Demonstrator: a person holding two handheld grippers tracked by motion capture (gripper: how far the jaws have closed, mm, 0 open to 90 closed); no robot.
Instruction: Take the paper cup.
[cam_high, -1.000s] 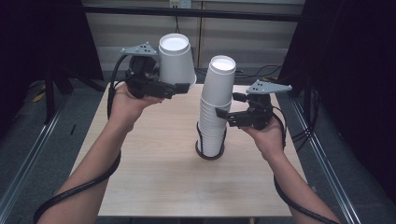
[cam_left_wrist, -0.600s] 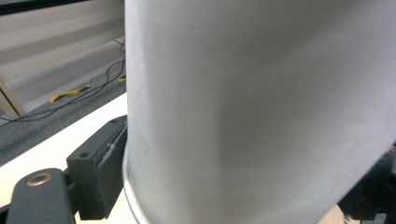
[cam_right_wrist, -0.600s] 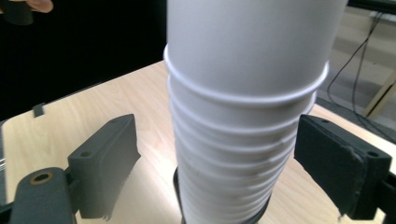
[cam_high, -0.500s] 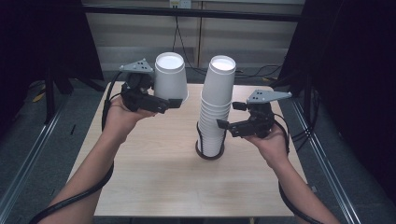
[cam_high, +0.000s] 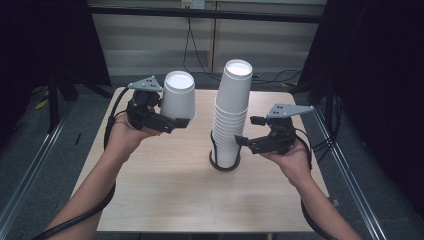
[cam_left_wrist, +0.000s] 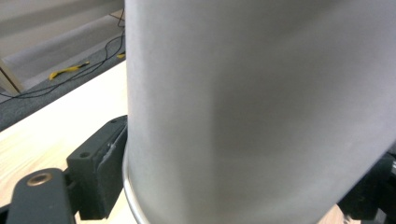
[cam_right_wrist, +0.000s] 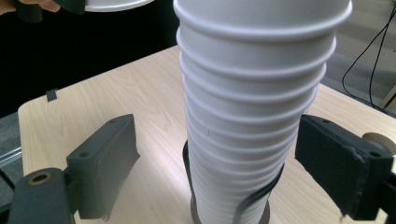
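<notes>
A tall stack of upturned white paper cups (cam_high: 232, 112) stands mid-table in a black ring holder (cam_high: 224, 165). In the high view my left gripper (cam_high: 175, 121) is left of the stack, lifted off the table and shut on a single upturned white cup (cam_high: 177, 97). That cup (cam_left_wrist: 252, 102) looms close in the left gripper view, with one jaw pad (cam_left_wrist: 105, 163) pressed against its rim. My right gripper (cam_high: 246, 131) is open at the stack's lower right. In the right gripper view the stack (cam_right_wrist: 252, 116) rises between its two jaws, which stand apart from it.
The light wooden table (cam_high: 165, 200) has bare room in front and to both sides of the stack. A small black tape mark (cam_right_wrist: 51, 94) sits near one edge. Cables (cam_high: 190, 45) run on the floor behind, and metal rails (cam_high: 30, 165) flank the table.
My left gripper has carried the single cup down and slightly left, away from the top of the stack. The right gripper has dropped a little beside the stack.
</notes>
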